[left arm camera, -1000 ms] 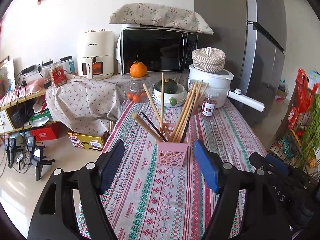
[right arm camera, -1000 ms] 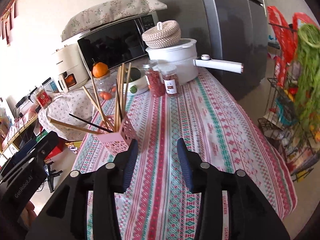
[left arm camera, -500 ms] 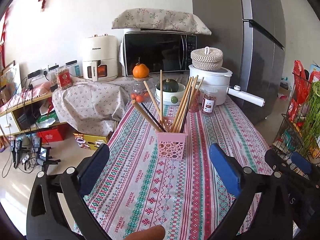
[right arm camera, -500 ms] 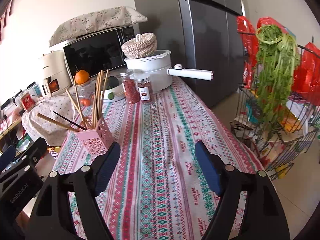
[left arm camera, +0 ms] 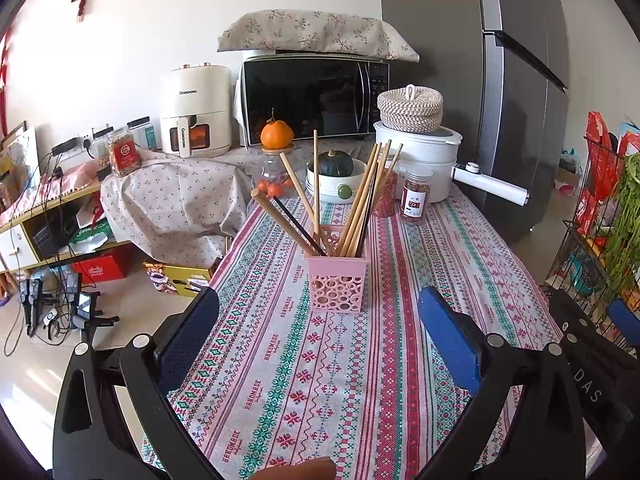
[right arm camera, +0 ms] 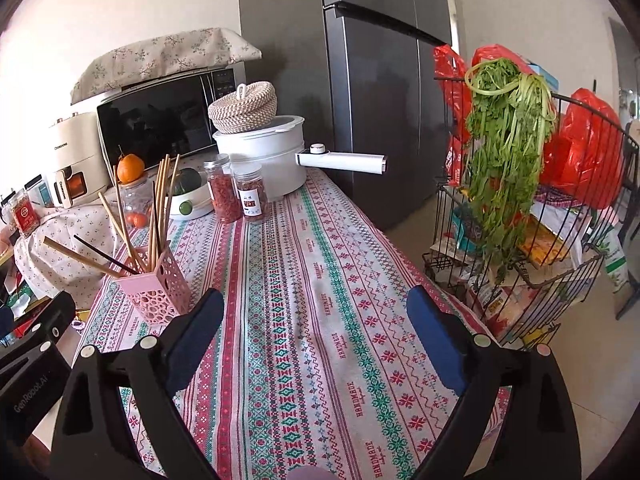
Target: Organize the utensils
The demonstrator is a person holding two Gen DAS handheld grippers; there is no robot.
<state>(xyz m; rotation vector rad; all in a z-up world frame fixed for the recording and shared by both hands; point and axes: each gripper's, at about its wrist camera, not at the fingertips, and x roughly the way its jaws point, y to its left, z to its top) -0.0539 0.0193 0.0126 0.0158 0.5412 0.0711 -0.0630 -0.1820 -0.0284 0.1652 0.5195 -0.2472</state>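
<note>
Both tools have backed off and spread wide since a second ago: the left tool (left arm camera: 318,344) was framing the pink holder (left arm camera: 338,282) closely, and now that holder stands clear ahead of it, untouched. The right tool (right arm camera: 316,344) has swung away toward the wire rack (right arm camera: 536,280), its jaws just been opening, with nothing between them but bare cloth. So both are released, gripping nothing.

And the chopsticks (left arm camera: 360,200)? All standing in the holder, fanned out, one dark stick among the pale ones, out in the middle of the worktop (left arm camera: 460,248). That reads like the sorting step is finished, or very nearly. No loose utensil shows on the cloth, so the next move is probably just a pull-back, or a nudge to square the holder; any reach in needs care around those leaning sticks.

Writing to read: "HANDMADE" repeats along the tablecloth, "CHANGHONG" on the cream air fryer (left arm camera: 196,112), "GenRobot.AI" on the left tool's body in the right view. Jar labels are too small.
</note>
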